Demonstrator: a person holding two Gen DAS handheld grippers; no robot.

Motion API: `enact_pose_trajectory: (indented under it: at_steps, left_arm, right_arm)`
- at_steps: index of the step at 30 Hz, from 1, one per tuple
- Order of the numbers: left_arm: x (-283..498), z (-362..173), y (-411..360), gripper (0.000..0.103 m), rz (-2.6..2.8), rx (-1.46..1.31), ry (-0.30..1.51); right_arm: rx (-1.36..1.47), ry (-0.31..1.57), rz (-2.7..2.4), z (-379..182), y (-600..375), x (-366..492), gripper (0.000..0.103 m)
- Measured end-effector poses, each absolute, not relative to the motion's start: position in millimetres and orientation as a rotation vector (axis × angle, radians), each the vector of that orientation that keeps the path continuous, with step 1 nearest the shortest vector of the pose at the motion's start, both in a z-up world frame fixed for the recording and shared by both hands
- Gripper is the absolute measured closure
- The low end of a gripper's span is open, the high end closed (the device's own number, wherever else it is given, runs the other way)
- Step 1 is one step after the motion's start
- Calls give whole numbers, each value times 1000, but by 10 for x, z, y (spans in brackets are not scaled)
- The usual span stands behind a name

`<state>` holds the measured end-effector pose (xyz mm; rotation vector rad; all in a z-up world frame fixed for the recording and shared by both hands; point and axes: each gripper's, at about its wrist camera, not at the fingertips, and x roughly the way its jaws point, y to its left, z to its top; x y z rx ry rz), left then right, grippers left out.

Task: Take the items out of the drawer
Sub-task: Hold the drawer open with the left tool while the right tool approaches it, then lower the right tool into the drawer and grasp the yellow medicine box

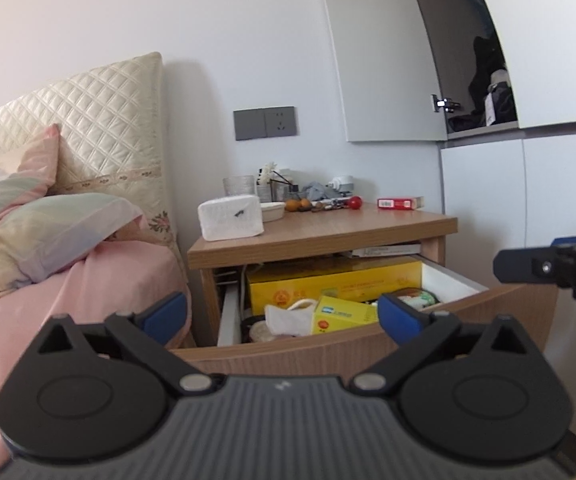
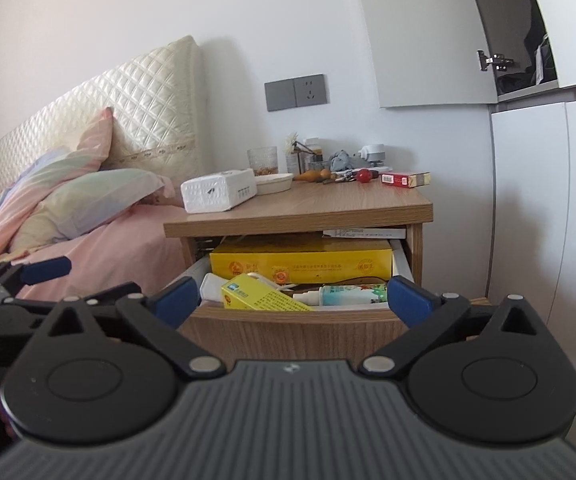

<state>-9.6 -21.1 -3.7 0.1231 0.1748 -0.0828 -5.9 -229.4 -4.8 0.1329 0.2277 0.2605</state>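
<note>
Both grippers hang in front of the drawer (image 2: 288,332), each with its fingers spread wide and nothing between them: the right gripper (image 2: 291,296) faces the middle of the drawer front, the left gripper (image 1: 282,314) is just to its left. This drawer of the nightstand (image 2: 299,208) is pulled out and is full. Inside it, at the front, a small yellow box (image 2: 264,294) lies slanted; right of it lies a spray bottle (image 2: 343,294), and behind both stands a big yellow box (image 2: 301,262). On top of the nightstand, above the drawer, are a tissue pack (image 2: 218,192) and a red box (image 2: 401,179).

I judge the small yellow box is easiest to take. The fingers should go down on its two long sides, clear of the drawer front, and lift it straight up.
</note>
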Motion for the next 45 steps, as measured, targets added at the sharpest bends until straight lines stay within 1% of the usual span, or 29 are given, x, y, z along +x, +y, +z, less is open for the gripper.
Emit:
enact_pose_trajectory:
  at_steps: [12,30,40,45]
  left_arm:
    - [-70,-125,-167,0,-83,151,230]
    - [-143,-86,-144,0,-69,121,209]
    - [-171,-70,-68,0,-94,94,219]
    - [-166,-72,-40,0,-112,78,221]
  right_arm:
    - [123,242,276,-58,-2250,-19,0]
    - [198,235,279,-88,-2356,-13,0]
    - [217,232,329,-84,-2307,74,0]
    - [170,282,433,29,-2339,335,0]
